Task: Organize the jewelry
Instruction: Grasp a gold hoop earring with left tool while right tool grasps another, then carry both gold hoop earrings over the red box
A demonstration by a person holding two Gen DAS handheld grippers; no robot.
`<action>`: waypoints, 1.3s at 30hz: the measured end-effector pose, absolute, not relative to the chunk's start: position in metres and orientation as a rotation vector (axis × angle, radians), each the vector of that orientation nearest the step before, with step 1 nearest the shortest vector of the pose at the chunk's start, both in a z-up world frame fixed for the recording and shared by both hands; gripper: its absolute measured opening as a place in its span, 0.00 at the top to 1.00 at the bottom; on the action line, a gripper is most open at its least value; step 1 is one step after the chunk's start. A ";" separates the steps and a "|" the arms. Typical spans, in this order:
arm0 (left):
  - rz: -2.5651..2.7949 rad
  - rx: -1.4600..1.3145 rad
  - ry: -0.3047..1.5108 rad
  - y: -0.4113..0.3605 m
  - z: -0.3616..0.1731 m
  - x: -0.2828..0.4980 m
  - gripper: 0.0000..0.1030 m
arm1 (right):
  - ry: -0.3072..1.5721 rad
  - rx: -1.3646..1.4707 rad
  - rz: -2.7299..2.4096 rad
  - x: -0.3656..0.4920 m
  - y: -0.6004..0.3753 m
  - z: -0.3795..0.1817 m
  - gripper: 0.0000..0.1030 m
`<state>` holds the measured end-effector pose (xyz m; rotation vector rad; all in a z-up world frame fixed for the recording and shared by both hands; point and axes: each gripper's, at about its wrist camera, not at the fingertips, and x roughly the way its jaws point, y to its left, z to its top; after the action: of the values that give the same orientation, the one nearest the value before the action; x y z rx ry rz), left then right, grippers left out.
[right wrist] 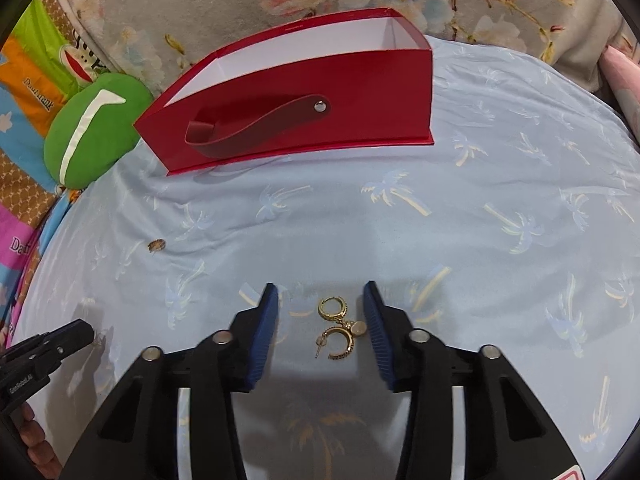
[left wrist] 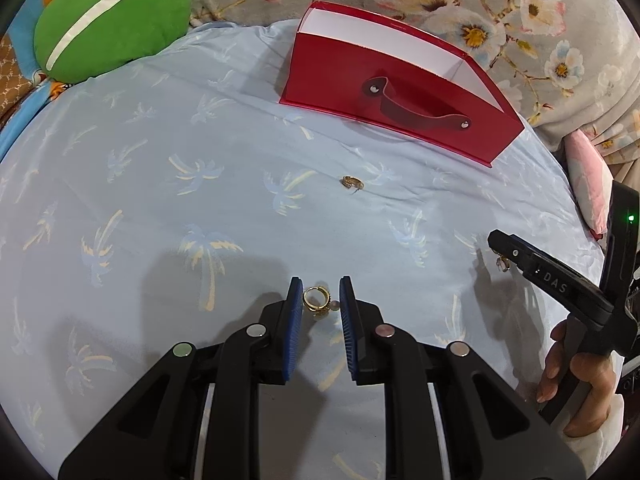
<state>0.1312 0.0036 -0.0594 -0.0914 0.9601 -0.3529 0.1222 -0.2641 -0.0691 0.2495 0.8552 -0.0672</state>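
Seen from the left wrist, the left gripper [left wrist: 320,298] sits low over the pale blue palm-print bedsheet [left wrist: 160,208], its blue-padded jaws parted with a clear gap. A gold hoop earring [left wrist: 316,301] lies on the sheet between them, nearer the 9 o'clock pad, and it seems to be touched by neither pad, though the view is tight there. At 12 o'clock from it, well apart, a small gold ring [left wrist: 352,182] rests on the sheet. Beyond that, toward 1 o'clock, stands an open red box [left wrist: 392,92] with a white lining and a strap handle [left wrist: 416,106] on its front wall. A green cushion [left wrist: 108,20] lies at 10 o'clock.

Seen from the right wrist, the right gripper [right wrist: 320,304] is spread wide and holds nothing. Two gold hoop earrings [right wrist: 338,330], one above the other and touching, lie on the sheet between the pads, closer to the 3 o'clock one. In this view the red box [right wrist: 360,92] stands at 12 o'clock and the ring [right wrist: 155,245] at 10 o'clock.
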 end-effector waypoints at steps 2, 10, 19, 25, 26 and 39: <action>-0.355 -0.091 0.962 0.004 -0.060 0.132 0.82 | 0.870 0.240 -0.070 0.125 -0.263 -0.073 0.77; -0.368 -0.089 0.961 -0.001 -0.059 0.134 0.83 | 0.859 0.227 -0.084 0.122 -0.265 -0.073 0.86; -0.372 -0.081 0.925 -0.003 -0.044 0.138 0.82 | 0.769 0.247 -0.085 0.111 -0.272 -0.042 0.87; -0.379 -0.066 0.860 -0.008 -0.018 0.147 0.82 | 0.668 0.230 -0.071 0.105 -0.278 0.005 0.87; -0.378 -0.063 0.847 -0.009 -0.014 0.149 0.82 | 0.654 0.227 -0.068 0.106 -0.280 0.013 0.87; -0.388 0.002 0.634 -0.037 0.074 0.199 0.82 | 0.455 0.157 -0.025 0.137 -0.293 0.112 0.87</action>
<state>0.1988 -0.0366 0.0742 0.0017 0.6342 -0.3884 0.1367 -0.2929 0.1120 0.1568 0.4554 -0.0249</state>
